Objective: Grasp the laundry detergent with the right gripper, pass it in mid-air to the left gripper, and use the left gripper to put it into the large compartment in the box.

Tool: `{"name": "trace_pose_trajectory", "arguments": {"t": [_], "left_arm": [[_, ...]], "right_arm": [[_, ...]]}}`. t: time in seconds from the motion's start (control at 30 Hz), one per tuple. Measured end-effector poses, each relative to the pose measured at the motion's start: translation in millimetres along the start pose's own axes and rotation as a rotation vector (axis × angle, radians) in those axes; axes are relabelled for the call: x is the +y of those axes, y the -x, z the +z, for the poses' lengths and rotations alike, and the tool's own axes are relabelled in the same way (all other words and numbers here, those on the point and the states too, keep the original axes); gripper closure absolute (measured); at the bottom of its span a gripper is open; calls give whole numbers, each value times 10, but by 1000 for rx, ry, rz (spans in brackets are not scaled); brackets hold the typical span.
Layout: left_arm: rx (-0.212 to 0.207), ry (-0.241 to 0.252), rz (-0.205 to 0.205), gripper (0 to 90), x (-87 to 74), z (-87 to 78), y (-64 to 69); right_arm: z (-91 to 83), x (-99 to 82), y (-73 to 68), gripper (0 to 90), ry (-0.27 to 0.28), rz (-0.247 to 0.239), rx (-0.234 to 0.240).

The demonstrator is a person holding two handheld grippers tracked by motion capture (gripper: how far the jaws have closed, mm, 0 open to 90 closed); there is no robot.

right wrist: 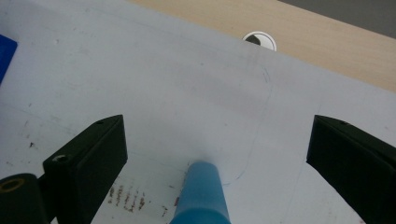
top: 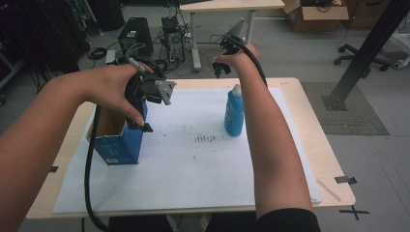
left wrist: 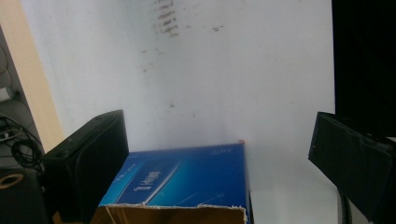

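Note:
An open-topped blue cardboard box [top: 118, 140] stands on the white sheet at the table's left. My left gripper [top: 145, 123] hangs just over its right rim, pointing down. In the left gripper view the box [left wrist: 187, 179] lies below and between the jaws, which stand wide apart with nothing touching them, so the left gripper [left wrist: 217, 128] is open. A blue bottle with a pale cap [top: 234, 111] stands upright right of centre. My right gripper [top: 221, 70] hovers above and behind it. The right gripper [right wrist: 217, 130] is open, with the bottle's top [right wrist: 201, 196] low between the jaws, apart from them.
A white paper sheet [top: 193, 179] covers most of the wooden table [top: 333, 174], with dark smudges [top: 205, 138] at its middle. A round cable hole [right wrist: 259, 40] sits in the wood beyond the sheet. Behind the table are computers, cables, a desk and a black post [top: 367, 48].

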State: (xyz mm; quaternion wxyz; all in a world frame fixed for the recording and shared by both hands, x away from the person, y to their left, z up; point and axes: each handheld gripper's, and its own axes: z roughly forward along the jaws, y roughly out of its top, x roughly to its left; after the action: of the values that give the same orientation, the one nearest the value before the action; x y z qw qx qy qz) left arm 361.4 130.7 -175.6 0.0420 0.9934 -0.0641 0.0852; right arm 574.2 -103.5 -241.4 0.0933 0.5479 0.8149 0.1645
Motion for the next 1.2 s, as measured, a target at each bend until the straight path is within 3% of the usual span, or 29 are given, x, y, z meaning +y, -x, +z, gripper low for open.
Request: {"name": "trace_pose_trajectory", "arguments": {"t": [0.6, 1.0, 1.2], "left_arm": [[-8, 1, 17, 53, 31, 17, 14], [-10, -2, 16, 52, 63, 26, 20], [-6, -1, 12, 52, 89, 28, 20]], "right_arm": [[-15, -49, -27, 50, -2, -7, 4], [-200, -172, -3, 54, 28, -10, 7], [-345, -294, -22, 54, 47, -34, 11]]}}
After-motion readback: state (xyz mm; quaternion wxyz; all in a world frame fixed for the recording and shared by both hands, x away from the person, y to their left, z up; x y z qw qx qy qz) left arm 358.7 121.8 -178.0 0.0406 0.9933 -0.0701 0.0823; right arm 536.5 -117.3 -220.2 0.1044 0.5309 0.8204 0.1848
